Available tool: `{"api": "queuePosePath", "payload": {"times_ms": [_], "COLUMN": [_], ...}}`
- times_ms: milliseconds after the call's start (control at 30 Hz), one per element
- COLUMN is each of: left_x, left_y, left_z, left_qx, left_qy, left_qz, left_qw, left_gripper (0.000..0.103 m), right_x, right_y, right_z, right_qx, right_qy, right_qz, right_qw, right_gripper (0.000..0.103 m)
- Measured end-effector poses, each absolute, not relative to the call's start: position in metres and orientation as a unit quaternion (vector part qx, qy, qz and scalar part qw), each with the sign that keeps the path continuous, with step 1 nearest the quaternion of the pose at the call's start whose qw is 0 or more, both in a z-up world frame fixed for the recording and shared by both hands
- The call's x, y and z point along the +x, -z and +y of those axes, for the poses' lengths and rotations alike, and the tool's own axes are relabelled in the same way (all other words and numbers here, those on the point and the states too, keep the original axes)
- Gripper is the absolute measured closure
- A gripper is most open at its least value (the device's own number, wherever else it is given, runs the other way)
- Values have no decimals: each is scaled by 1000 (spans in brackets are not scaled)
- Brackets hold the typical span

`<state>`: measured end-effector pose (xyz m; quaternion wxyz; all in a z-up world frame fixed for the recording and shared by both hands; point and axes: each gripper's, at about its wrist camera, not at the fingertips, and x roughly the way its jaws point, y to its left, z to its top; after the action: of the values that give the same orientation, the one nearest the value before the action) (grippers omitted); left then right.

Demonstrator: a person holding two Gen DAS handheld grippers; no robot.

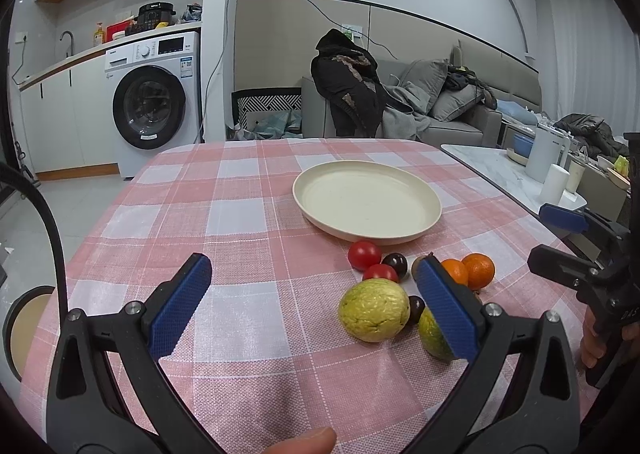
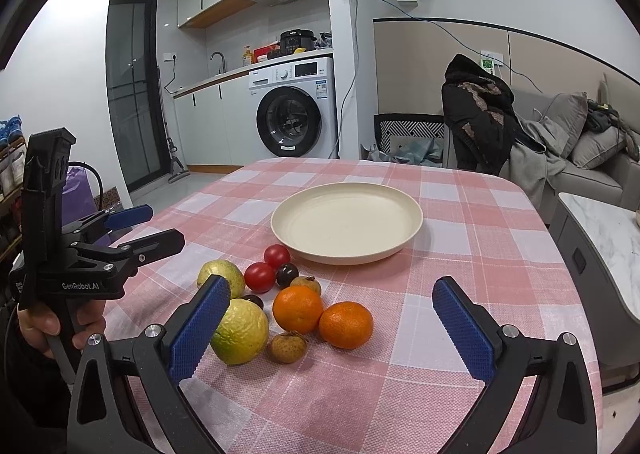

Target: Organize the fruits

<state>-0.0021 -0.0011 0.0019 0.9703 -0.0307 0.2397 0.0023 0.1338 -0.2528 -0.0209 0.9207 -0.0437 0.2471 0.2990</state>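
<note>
We hold both tools above the near edge of a table (image 2: 480, 214) covered in a woven pink-and-white checked cloth. Our left gripper (image 1: 316, 306) and right gripper (image 2: 332, 322) are both spread wide and grasp nothing; their fingers carry ribbed blue pads (image 2: 200, 326).

Just past the near edge lies a tight cluster of fruit. Nearest in the right view are a bumpy yellow-green guava (image 2: 242, 330), a small rough brown fruit (image 2: 287, 347) and two glossy round oranges (image 2: 346, 324), touching. Beyond them sit a second guava (image 1: 374, 310), two smooth red tomatoes (image 2: 260, 277) and a dark purple round fruit (image 2: 287, 275).

The left view hides most of the nearer guava behind a pad; the right view shows it whole.

Farther, toward the table's middle, rests a shallow round cream plate (image 2: 412, 222), matte, with nothing on it.
</note>
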Motion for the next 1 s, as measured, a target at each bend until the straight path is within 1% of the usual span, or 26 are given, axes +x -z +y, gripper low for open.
{"api": "queuePosePath", "payload": {"times_ms": [1000], "left_x": [-3], "left_y": [-4], "left_z": [-1], "left_qx": [-29], "left_qy": [-1], "left_qz": [239], "left_qw": [971], "left_gripper": [1], "right_x": [135], "right_y": [22], "right_z": [-253], "right_qx": [-44], "right_qy": [-296], "right_qz": [249], "right_qw": [921], "right_gripper": [0]}}
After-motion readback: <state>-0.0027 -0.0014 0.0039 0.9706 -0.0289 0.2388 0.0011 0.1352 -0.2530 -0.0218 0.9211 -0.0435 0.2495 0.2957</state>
